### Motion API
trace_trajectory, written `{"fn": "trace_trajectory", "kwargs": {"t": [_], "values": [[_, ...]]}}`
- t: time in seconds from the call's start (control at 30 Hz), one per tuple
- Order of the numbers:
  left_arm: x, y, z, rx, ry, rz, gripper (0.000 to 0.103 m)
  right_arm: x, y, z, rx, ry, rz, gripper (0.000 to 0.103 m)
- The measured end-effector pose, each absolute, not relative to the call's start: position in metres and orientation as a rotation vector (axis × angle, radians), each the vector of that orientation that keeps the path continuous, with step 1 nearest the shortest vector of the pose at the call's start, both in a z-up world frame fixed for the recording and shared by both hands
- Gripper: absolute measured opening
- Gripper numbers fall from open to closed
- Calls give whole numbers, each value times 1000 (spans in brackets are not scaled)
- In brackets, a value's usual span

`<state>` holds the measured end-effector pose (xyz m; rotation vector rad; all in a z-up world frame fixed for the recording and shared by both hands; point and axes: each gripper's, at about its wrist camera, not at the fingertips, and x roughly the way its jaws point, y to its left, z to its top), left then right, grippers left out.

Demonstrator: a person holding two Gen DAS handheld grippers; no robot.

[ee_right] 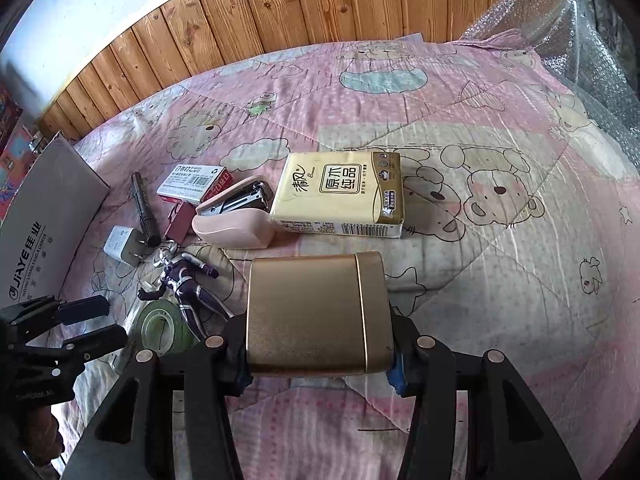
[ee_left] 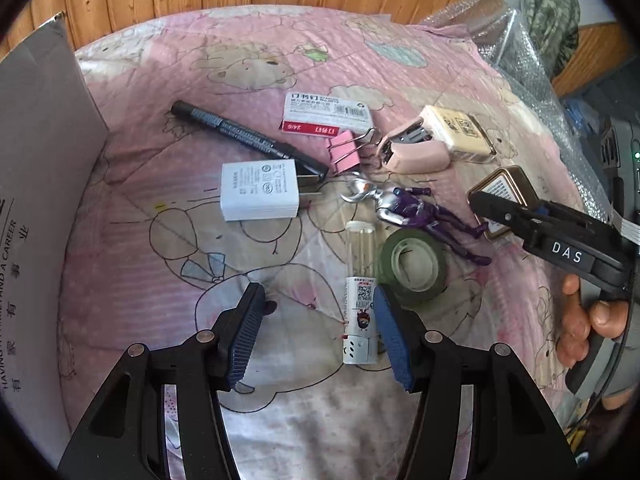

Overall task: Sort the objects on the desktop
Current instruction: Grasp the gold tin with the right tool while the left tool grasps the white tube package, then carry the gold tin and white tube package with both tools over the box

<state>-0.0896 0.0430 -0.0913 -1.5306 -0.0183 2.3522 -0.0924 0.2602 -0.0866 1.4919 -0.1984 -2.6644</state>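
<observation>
My right gripper (ee_right: pixel 320 354) is shut on a gold tin box (ee_right: pixel 316 312), held over the pink quilt; the box also shows in the left wrist view (ee_left: pixel 506 192). My left gripper (ee_left: pixel 318 332) is open and empty, low over the quilt, with a clear tube of sticks (ee_left: pixel 360 292) beside its right finger. Scattered ahead lie a white charger (ee_left: pixel 260 190), a black marker (ee_left: pixel 248 140), a staple box (ee_left: pixel 326 114), a pink binder clip (ee_left: pixel 344 152), a pink stapler (ee_left: pixel 412 150), a purple figure (ee_left: pixel 416 212), a green tape roll (ee_left: pixel 414 264) and a tissue pack (ee_right: pixel 340 194).
A grey cardboard box (ee_left: pixel 44 184) stands at the left edge. Wooden panelling (ee_right: pixel 320 8) runs behind the bed. Bubble wrap (ee_right: pixel 592 52) lies at the far right. The right half of the quilt (ee_right: pixel 520 240) bears only its print.
</observation>
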Motion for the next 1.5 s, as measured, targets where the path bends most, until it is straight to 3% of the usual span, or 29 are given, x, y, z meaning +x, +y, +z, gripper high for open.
{"fn": "trace_trajectory", "kwargs": {"t": [0.03,0.13,0.17,1.5], "values": [[-90,50,-91,-1526,22,2349,55,-92,259,-86,1490,-197,-2665,52],[-93,75,-95,-1507,196,2386,35,-90,256,-83,1487,-183,-2676,52],[-93,79,-94,-1488,231,2402,20,-90,255,-82,1487,-185,-2672,52],[-5,-4,20,-1347,37,2660,19,-8,131,-9,1329,117,-2636,52]]}}
